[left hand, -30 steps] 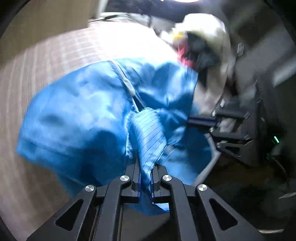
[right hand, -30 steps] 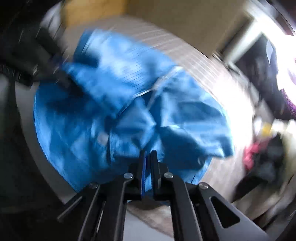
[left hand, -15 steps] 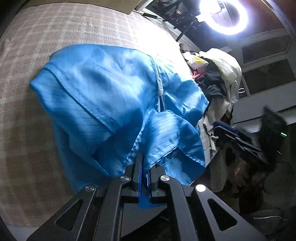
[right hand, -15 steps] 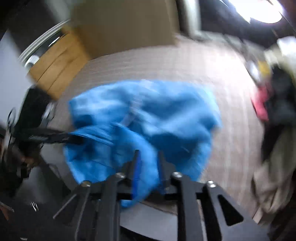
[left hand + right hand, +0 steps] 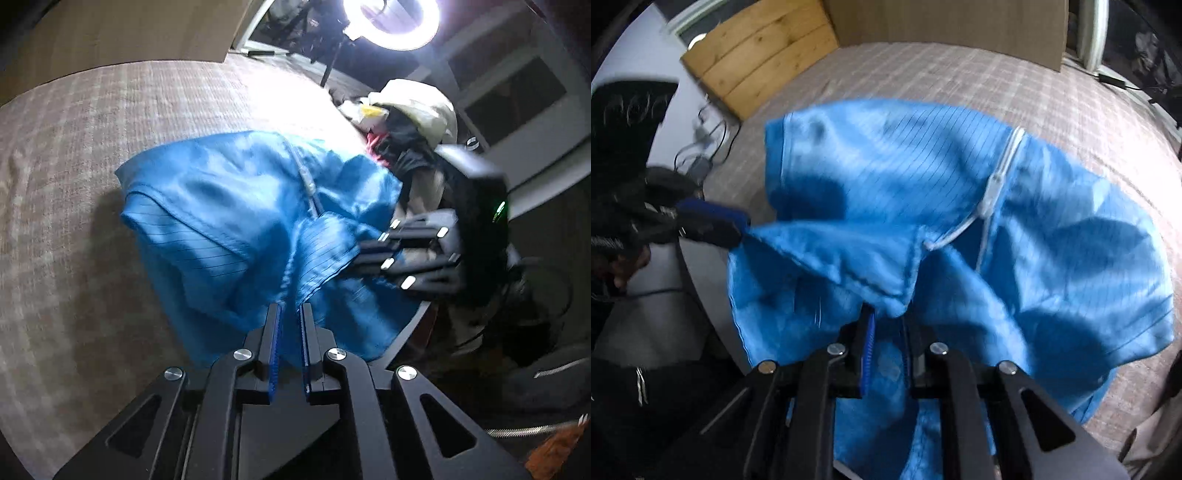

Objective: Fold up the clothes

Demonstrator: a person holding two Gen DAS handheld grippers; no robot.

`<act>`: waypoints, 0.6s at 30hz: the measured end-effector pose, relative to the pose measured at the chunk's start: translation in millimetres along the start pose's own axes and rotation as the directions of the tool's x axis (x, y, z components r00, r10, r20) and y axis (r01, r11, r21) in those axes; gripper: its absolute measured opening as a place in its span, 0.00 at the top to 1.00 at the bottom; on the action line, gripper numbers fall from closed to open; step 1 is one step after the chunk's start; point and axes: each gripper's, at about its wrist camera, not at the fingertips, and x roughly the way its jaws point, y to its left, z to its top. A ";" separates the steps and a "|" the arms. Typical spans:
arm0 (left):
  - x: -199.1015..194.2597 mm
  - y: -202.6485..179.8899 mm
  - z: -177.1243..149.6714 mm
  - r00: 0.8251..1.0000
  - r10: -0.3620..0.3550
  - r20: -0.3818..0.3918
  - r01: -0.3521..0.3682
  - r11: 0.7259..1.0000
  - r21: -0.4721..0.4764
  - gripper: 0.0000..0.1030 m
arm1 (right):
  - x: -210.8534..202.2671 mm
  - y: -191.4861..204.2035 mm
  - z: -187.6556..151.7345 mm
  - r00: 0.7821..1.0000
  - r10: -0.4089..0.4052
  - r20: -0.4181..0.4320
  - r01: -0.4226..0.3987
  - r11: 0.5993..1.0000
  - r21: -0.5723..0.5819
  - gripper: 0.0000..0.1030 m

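Bed (image 5: 92, 155), covered in a checked grey-brown spread, fills most of both views. It is the landmark for everything below. A wooden headboard (image 5: 757, 55) stands at its far end in the right wrist view.

Blue garment (image 5: 229, 206), thin pinstriped fabric with a white zipper (image 5: 997, 184), lies rumpled on the near half of the bed. Its near portion hangs over the bed's near edge toward both grippers. The zipper line runs from the near edge away across the bed, so the long axis appears to lie front to back, with a hemmed edge at the far left end in the right wrist view. The exact outline cannot be read through the bunching.

Pile of other clothes (image 5: 406, 122), cream, black and red, sits on the bed beyond the garment's right side in the left wrist view, touching or just beside it. A ring light (image 5: 391, 18) glares above that pile.

Open bedspread lies to the left of the garment and beyond it toward the headboard. The right side is crowded by the pile.

Left gripper (image 5: 291, 332) sits at the bed's near edge. Its fingers are opening, a narrow gap showing, with a fold of blue cloth running between the pads. Grip looks loose.

Right gripper (image 5: 888, 339) is at the same edge. Its fingers are closing, still apart, with a corner of the garment lying between them, not yet pinched.
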 end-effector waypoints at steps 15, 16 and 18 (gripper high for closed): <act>39.0 -12.0 4.9 0.992 -0.056 -0.116 0.076 0.983 0.169 0.93 | -9.2 -0.6 17.6 0.999 0.018 0.041 -0.020 0.999 0.046 0.87; 44.1 -13.0 1.4 0.990 -0.065 -0.128 0.086 0.982 0.168 0.93 | -10.1 2.3 23.8 0.999 0.019 0.044 -0.020 0.999 0.028 0.87; 42.4 -9.1 -5.5 0.989 -0.085 -0.121 0.102 0.985 0.142 0.93 | -3.1 9.9 36.2 0.999 0.019 0.035 -0.019 1.000 -0.004 0.87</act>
